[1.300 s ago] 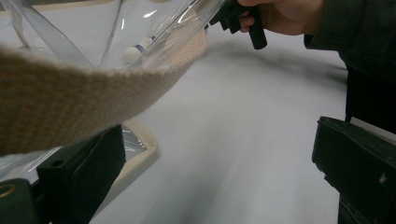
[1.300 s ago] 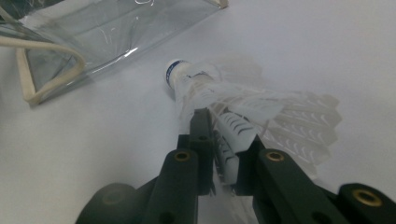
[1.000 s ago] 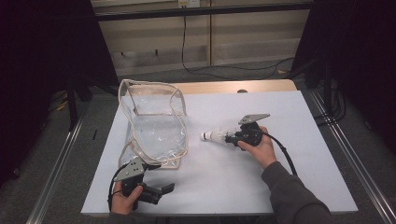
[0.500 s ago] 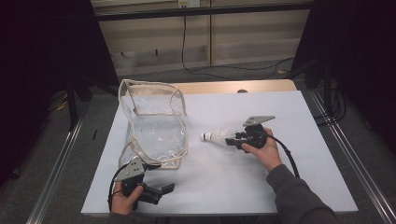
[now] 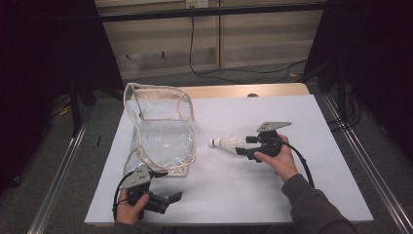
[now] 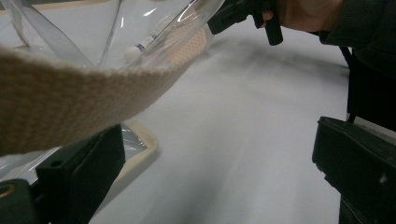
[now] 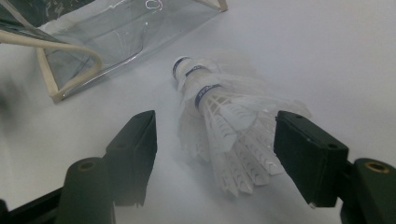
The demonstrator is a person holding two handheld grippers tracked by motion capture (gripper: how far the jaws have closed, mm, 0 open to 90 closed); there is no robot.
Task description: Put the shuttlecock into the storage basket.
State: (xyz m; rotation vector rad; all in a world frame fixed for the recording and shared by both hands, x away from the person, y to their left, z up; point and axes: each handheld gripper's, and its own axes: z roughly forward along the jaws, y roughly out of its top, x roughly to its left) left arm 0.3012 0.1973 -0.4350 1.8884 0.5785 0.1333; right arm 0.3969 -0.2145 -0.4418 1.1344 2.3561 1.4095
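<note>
1. Right tongs (image 7: 215,154) just opened wide around shuttlecocks (image 7: 219,121), now loose on desk (image 5: 292,195) beside clear bag (image 5: 163,134)
2. Left tongs (image 5: 168,200) open, empty, near bag strap (image 6: 70,98)
3. Looks released; bagging still undone

No text, brand name or number can be read anywhere. The shuttlecocks (image 7: 219,121), lying on the white tabletop (image 7: 327,51), carry blue bands around their cork ends that may bear print, but it is too small and blurred to make out.
</note>
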